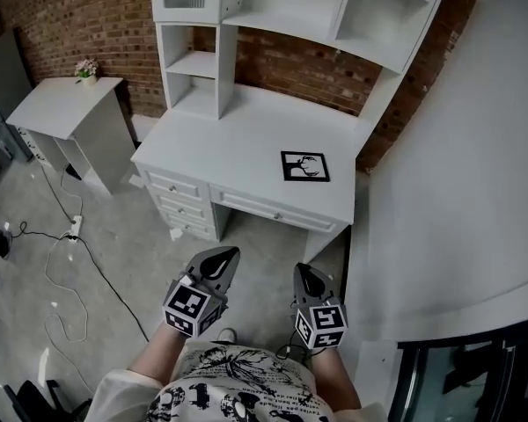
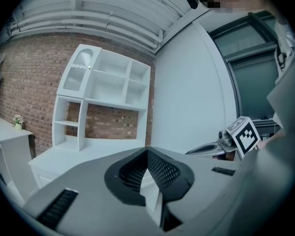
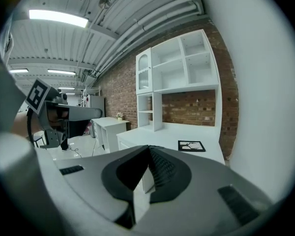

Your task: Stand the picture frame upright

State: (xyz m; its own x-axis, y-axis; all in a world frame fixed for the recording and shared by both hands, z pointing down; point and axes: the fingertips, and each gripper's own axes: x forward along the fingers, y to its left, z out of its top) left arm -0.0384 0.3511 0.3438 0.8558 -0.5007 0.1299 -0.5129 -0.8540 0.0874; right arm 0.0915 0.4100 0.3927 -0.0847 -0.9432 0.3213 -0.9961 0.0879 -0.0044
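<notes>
Left gripper (image 1: 222, 258), right gripper (image 1: 305, 273), head view: you are holding both clenched and empty at waist, well short of desk (image 1: 238, 130), likely because nothing is within reach yet. Picture frame (image 1: 304, 166) is lying flat near desk's right front.
Left gripper view: jaws are meeting on nothing; frame is not showing.
Right gripper view: jaws are pressing together, empty; frame (image 3: 191, 145) is lying ahead, probable target.

I see an industrial hall furnished as a home study. Evidence: brick wall (image 1: 88, 25), ribbed metal ceiling (image 3: 64, 41) with strip lights (image 3: 59, 17), concrete floor (image 1: 132, 244) with loose cables (image 1: 106, 276), white desk (image 1: 246, 139) with shelves (image 1: 196, 63).
</notes>
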